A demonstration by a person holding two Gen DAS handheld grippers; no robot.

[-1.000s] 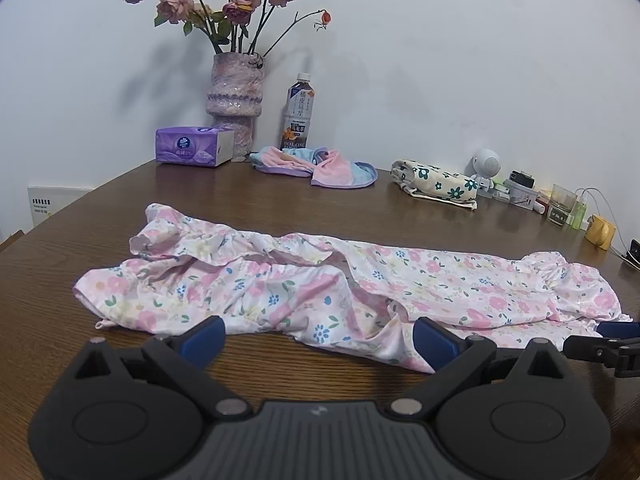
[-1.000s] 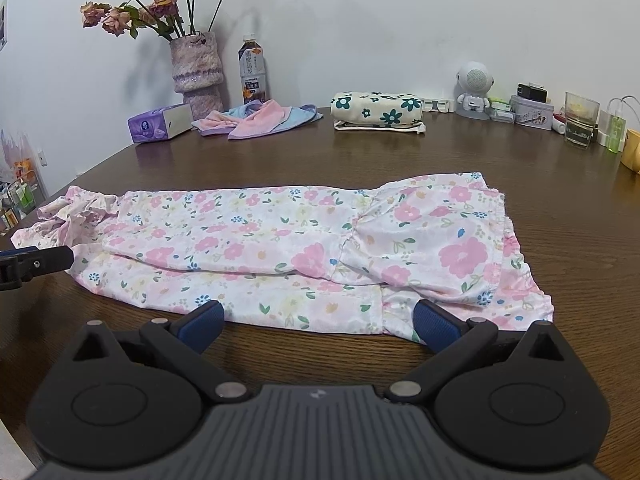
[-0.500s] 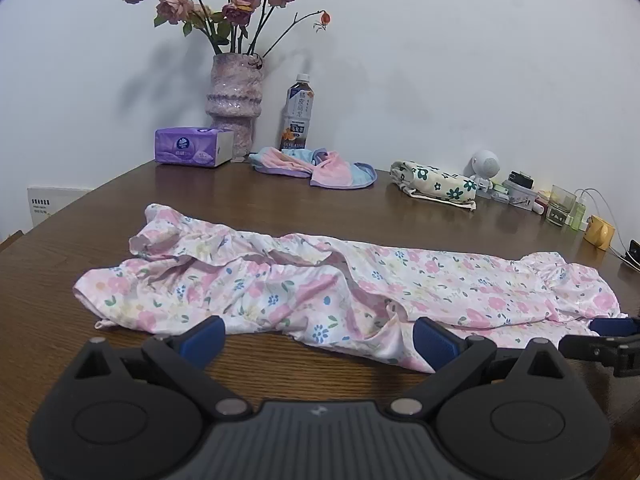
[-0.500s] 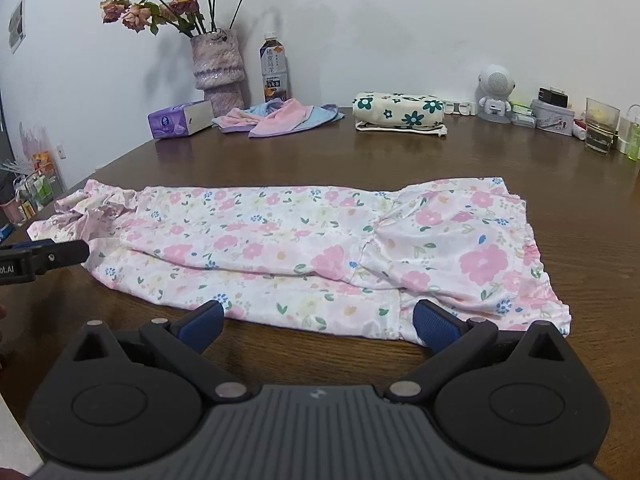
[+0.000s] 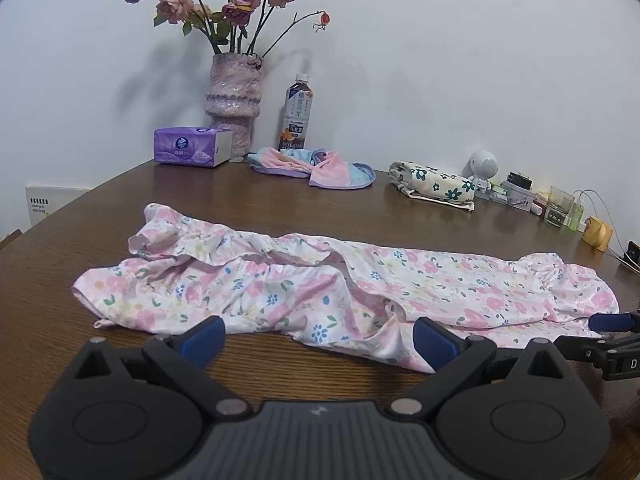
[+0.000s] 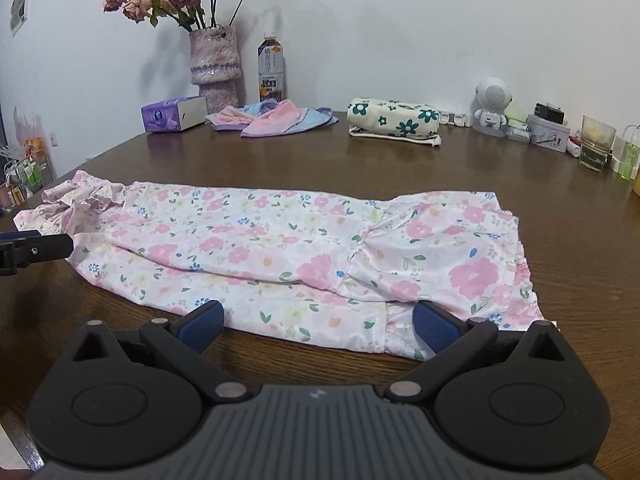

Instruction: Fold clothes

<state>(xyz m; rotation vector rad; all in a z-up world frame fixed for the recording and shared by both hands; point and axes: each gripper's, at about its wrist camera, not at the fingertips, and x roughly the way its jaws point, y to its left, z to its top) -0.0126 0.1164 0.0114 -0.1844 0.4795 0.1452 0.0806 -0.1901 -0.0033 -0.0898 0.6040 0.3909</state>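
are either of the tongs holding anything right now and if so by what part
Nothing is held. Both the left tongs and right tongs are open at the near edge of the floral garment.

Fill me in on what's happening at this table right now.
A person is holding a gripper in each hand, getting ready to fold a pink floral garment spread lengthwise on the wooden table. The left gripper sits open at the near edge of the rumpled end, and the right gripper sits open at the near edge of the flatter end. Neither has hold of the fabric yet, so no fold has begun. A vase, bottle, tissue box and other cloths line the back.
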